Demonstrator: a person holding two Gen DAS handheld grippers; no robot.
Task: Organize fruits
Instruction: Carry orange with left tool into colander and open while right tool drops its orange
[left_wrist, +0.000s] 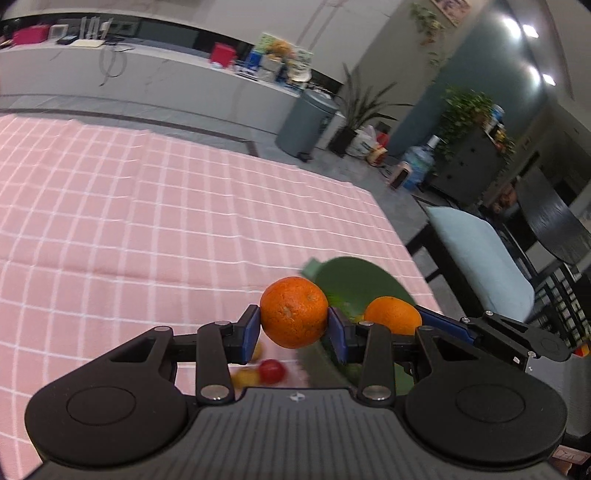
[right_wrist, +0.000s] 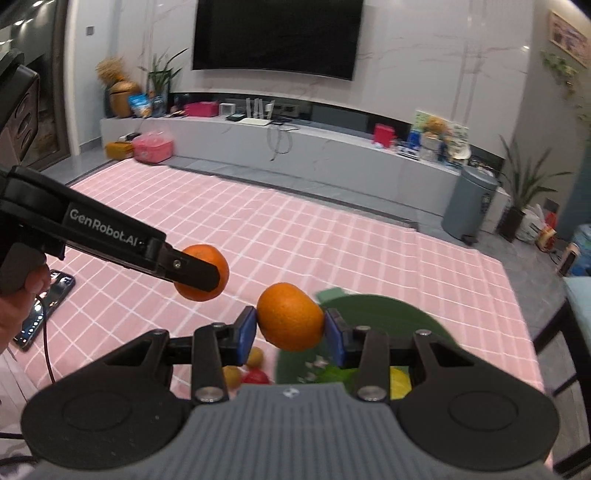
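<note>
1. Gripping a round, pitted orange (left_wrist: 294, 312) between its blue-padded fingers (left_wrist: 252, 334), the left gripper (left_wrist: 294, 328) holds the fruit above the pink-and-white checked tabletop (left_wrist: 147, 221).
2. The right gripper (right_wrist: 290, 330) is clenched on a second, smoother orange (right_wrist: 290, 316), pinched between its own blue pads and likewise raised off the cloth.
3. In the right wrist view, the left gripper comes in from the left edge, its black fingers closed around its orange, with the person's hand (right_wrist: 18, 306) on the handle.
4. A dark green round plate (right_wrist: 388, 317) lies near the right edge of the tabletop, below and behind the right gripper; a pale green tab shows at its far rim.
5. On the plate sit leafy green pieces (right_wrist: 332, 374) and a yellow fruit (right_wrist: 399, 382), partly hidden by the gripper body.
6. Just left of the plate, loose on the cloth, lie small yellowish fruits (right_wrist: 255, 356) and a small red fruit (right_wrist: 255, 376), blurred.
7. A black phone (right_wrist: 44, 310) with a cable rests near the left edge of the tabletop.
</note>
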